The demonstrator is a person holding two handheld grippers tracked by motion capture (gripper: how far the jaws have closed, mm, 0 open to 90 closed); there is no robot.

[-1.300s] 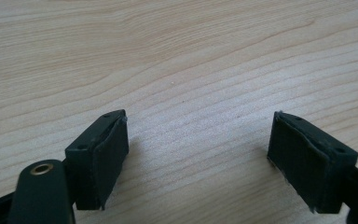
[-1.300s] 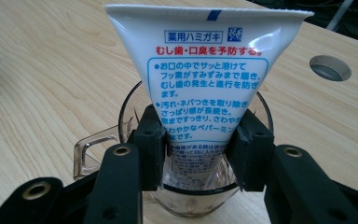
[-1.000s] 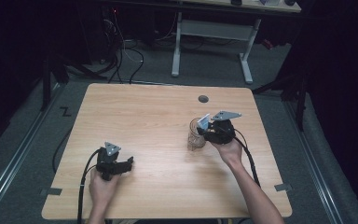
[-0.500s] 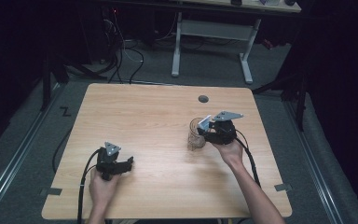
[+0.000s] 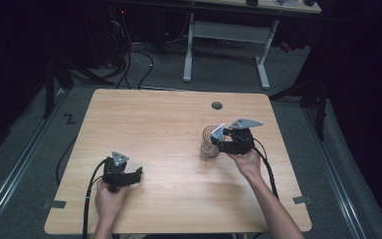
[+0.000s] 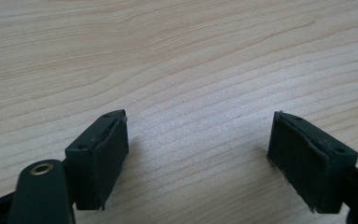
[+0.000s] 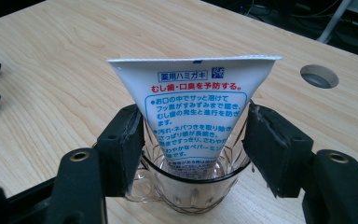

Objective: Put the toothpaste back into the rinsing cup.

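The white toothpaste tube (image 7: pixel 196 116) with blue and red printing stands cap-down in a clear cut-glass cup (image 7: pixel 191 186), its flat crimped end fanned out at the top above the rim, and I take that cup as my landmark for everything else. In the high view I see the cup (image 5: pixel 209 144) on the light wooden table (image 5: pixel 169 124), toward the right half of the top, with the tube's white end (image 5: pixel 218 131) poking up out of it. My right gripper (image 7: pixel 193 140) sits level with the cup; its black jaws have just been opening and now stand spread to either side of the tube and the cup's rim, and I see a gap between each pad and the tube, so nothing is pinched. In the high view that gripper (image 5: pixel 225 144) is just right of the cup, with the person's hand behind it. A round grommet hole (image 5: pixel 217 105) lies in the table beyond the cup, near the far edge. My left gripper (image 5: pixel 135 174) rests well apart from the cup, to its left and nearer the person; its own view shows its jaws (image 6: pixel 198 158) spread wide over bare wood grain with nothing between them.
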